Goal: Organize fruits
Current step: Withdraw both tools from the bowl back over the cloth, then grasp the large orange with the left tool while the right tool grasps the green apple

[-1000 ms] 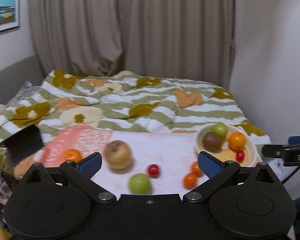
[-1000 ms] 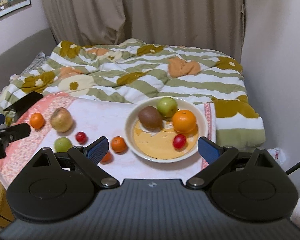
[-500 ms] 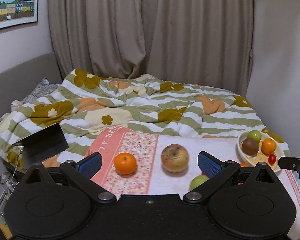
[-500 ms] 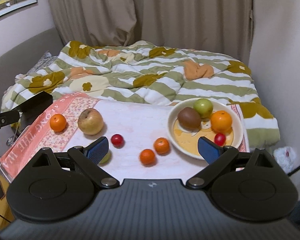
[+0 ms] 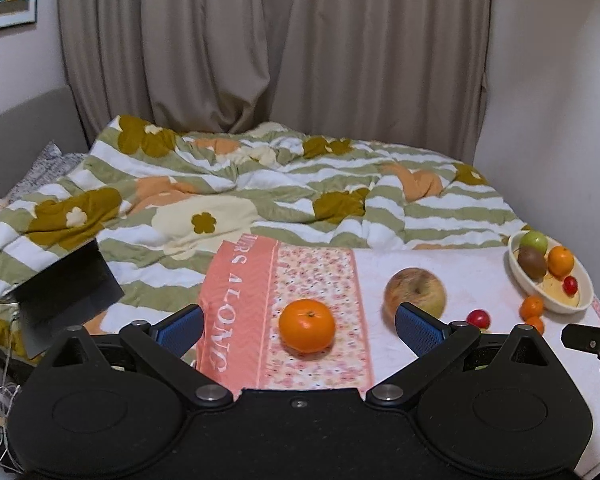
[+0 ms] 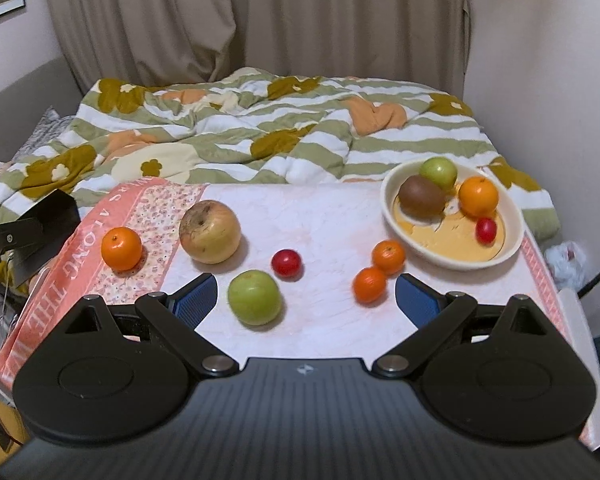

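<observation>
With the left gripper (image 5: 296,324) spread wide and empty around the orange (image 5: 307,325) at lower centre, ease forward and squeeze at its widest girth, while the right gripper (image 6: 306,300) hangs equally wide and empty.

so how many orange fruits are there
4: one in the bowl at, two touching beside it, one far left on the cloth. None seems hidden.
</observation>
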Available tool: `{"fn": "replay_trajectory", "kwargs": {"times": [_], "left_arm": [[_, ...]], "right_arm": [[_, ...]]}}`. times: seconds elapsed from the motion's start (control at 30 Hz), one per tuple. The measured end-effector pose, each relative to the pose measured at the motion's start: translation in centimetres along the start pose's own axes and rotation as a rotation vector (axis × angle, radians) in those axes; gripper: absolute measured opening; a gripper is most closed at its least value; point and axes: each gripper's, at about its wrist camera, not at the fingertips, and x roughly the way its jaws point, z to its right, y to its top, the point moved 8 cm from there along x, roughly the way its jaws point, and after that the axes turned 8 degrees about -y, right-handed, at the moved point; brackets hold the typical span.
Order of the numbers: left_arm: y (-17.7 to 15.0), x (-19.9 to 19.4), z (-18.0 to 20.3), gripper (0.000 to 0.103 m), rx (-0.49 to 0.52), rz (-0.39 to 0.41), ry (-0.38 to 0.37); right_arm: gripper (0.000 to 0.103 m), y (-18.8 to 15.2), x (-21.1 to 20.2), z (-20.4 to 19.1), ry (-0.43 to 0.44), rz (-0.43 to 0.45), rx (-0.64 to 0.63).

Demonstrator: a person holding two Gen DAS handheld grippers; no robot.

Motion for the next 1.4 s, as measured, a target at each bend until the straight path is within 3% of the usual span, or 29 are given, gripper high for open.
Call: {"fn": "replay_trajectory", "kwargs": {"times": [0.47, 0.73, 0.8, 1.1, 1.4], "left_arm": [[-1.6, 8.2, -1.7, 0.100, 0.105, -0.095, -0.055], [-3.1, 12.3, -0.9, 0.080, 0.156, -0.171, -0.071], [-3.4, 13.0, -0.9, 0.079, 0.157, -0.184, -0.071], [-3.8, 14.4, -0.8, 0.066, 0.165, -0.208, -0.064], [-3.9, 14.3, -0.7, 0.065, 0.163, -0.208, -0.071]], "right_arm": [[0.103, -0.7, 6.5, -3.6, -0.027, -0.017, 0.020], [0.103, -2.1, 8.9, -5.0, -0.013, -0.076, 0.014], [0.103, -2.3, 9.3, -5.4, -0.009, -0.086, 0.003], [0.103, -2.8, 11.0, -6.4, -0.004, -0.117, -0.027], [0.100, -3.0, 12.1, -6.9, 0.006, -0.128, -0.044]]}}
